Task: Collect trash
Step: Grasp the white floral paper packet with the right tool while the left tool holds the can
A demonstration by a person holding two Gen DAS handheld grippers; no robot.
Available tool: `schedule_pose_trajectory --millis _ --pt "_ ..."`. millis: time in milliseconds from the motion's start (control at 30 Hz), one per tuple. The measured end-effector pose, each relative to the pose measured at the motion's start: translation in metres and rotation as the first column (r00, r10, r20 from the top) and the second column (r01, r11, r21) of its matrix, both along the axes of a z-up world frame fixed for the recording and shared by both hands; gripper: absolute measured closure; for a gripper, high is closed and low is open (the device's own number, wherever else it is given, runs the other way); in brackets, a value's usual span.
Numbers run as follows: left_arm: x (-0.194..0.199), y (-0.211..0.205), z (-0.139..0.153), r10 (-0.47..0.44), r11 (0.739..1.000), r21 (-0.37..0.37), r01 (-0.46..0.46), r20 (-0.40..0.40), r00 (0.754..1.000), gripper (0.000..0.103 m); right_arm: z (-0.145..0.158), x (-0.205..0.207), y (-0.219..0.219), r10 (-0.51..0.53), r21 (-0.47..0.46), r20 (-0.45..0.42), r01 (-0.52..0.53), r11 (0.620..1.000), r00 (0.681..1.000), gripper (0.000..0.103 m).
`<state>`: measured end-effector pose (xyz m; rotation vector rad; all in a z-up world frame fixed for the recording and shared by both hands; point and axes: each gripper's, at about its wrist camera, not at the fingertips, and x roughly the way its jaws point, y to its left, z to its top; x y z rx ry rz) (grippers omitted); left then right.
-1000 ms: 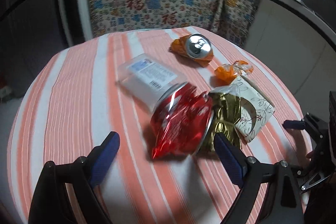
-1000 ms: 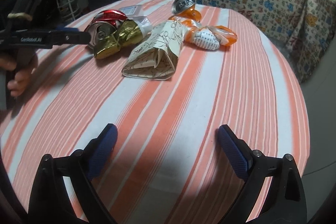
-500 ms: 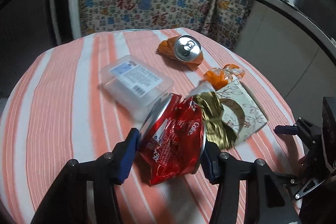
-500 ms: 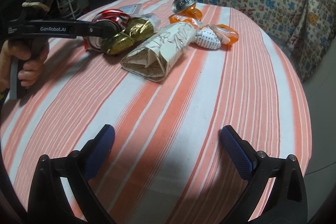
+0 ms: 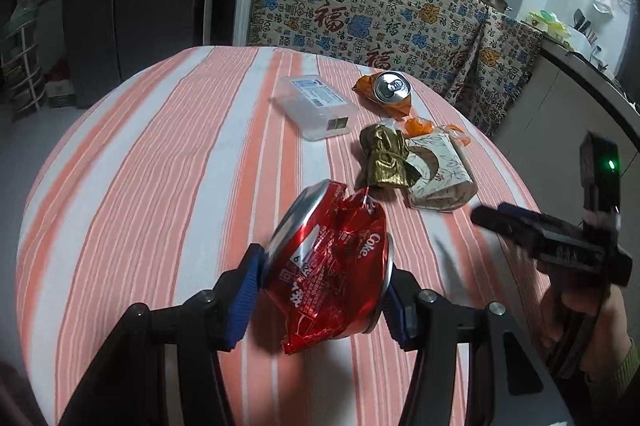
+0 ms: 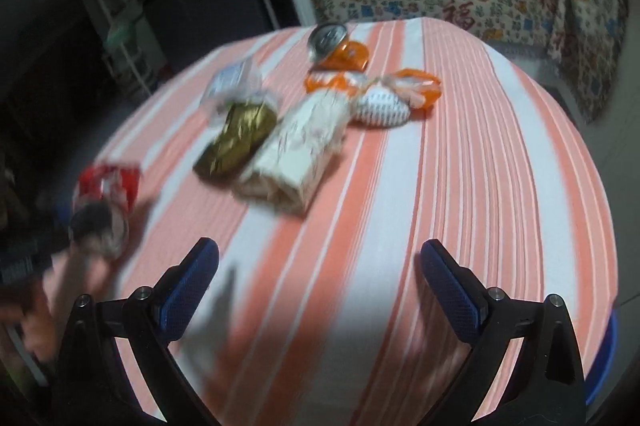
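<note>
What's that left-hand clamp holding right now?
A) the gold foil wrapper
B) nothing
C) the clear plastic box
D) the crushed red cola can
D: the left gripper has its blue pads pressed on both sides of the crushed red cola can.

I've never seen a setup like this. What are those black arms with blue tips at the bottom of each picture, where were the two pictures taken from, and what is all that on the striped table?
There is no robot here. A person holds a hand-squeezed grasping tool in each hand, and each tool carries a wide-angle camera looking forward along its two blue-padded fingers. One picture comes from the left tool, the other from the right tool.

The left tool is clamped on a crushed red Coke can. The right tool is open and holds nothing.

On the striped tablecloth lies more trash: a clear plastic box, an orange can with its silver top showing, a gold foil wrapper, a folded patterned paper carton and an orange-and-white wrapper.
</note>
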<state>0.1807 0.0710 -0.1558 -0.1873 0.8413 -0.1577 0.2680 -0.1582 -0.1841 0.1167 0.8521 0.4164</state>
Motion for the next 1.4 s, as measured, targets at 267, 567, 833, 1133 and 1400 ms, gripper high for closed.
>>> schedule_pose_trajectory --millis 267,567,833,1133,1400 --pt "-0.001 -0.012 -0.014 0.020 0.999 0.030 -0.019 -0.041 0.999 0.047 -0.008 0.037 0.024 -0.016 0.042 -0.032 0.018 0.999 0.999 0.002" --pt "-0.007 -0.022 -0.024 0.021 0.997 0.074 -0.017 -0.059 0.998 0.044 0.006 0.021 0.020 0.111 -0.013 -0.045 -0.112 0.994 0.993 0.057" --pt "-0.009 -0.029 -0.025 -0.007 0.994 0.106 0.012 -0.054 0.999 0.034 0.006 -0.027 -0.013 0.175 -0.095 -0.102 -0.184 0.978 0.979 0.055" --pt "-0.007 -0.025 -0.019 -0.011 0.997 0.075 0.016 -0.065 0.998 0.034 0.009 -0.031 -0.022 0.164 -0.060 -0.076 -0.169 0.984 0.984 0.044" --pt "-0.008 -0.021 -0.017 -0.009 0.997 0.079 0.015 -0.073 0.997 0.039 0.007 -0.028 -0.022 0.144 -0.007 -0.101 -0.146 0.989 0.984 0.035"
